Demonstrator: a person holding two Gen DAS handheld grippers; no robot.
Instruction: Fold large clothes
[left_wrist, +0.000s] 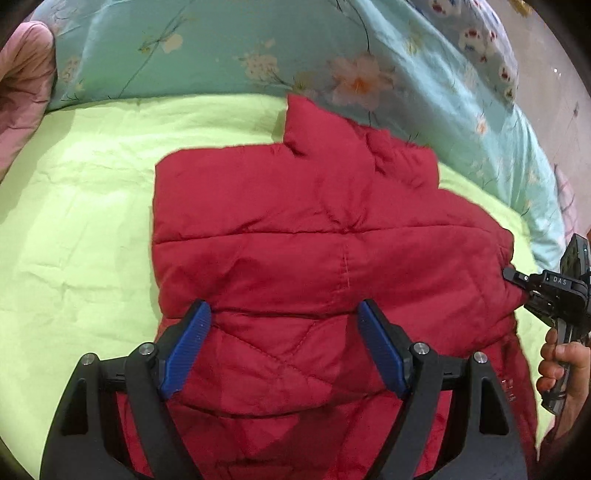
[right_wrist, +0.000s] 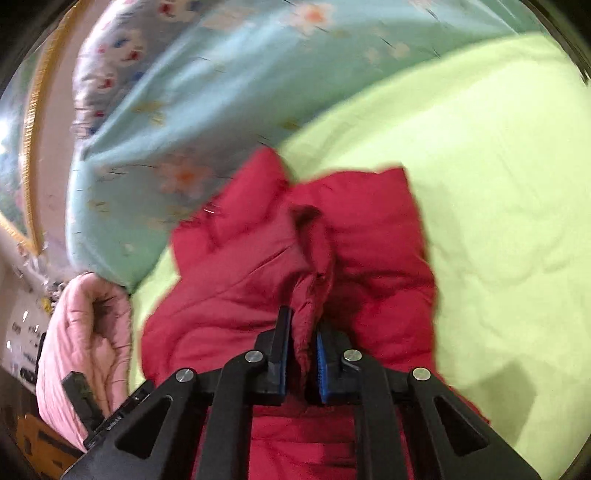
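Your red puffer jacket (left_wrist: 314, 240) lies partly folded on the green bed sheet (left_wrist: 81, 206). Right gripper (right_wrist: 303, 347) is clamped on a pinch of its edge — probably so you can pull it over — while your left gripper (left_wrist: 284, 347) hovers wide open above the jacket, holding nothing.

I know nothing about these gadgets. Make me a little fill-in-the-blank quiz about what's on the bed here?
1. The quilted jacket lying on the bed is ____ in colour.
2. The jacket rests on a plain ____ sheet.
3. The right gripper is ____ on a fold of the jacket.
4. The left gripper hovers over the jacket with its jaws ____.

Missing words: red; green; shut; open
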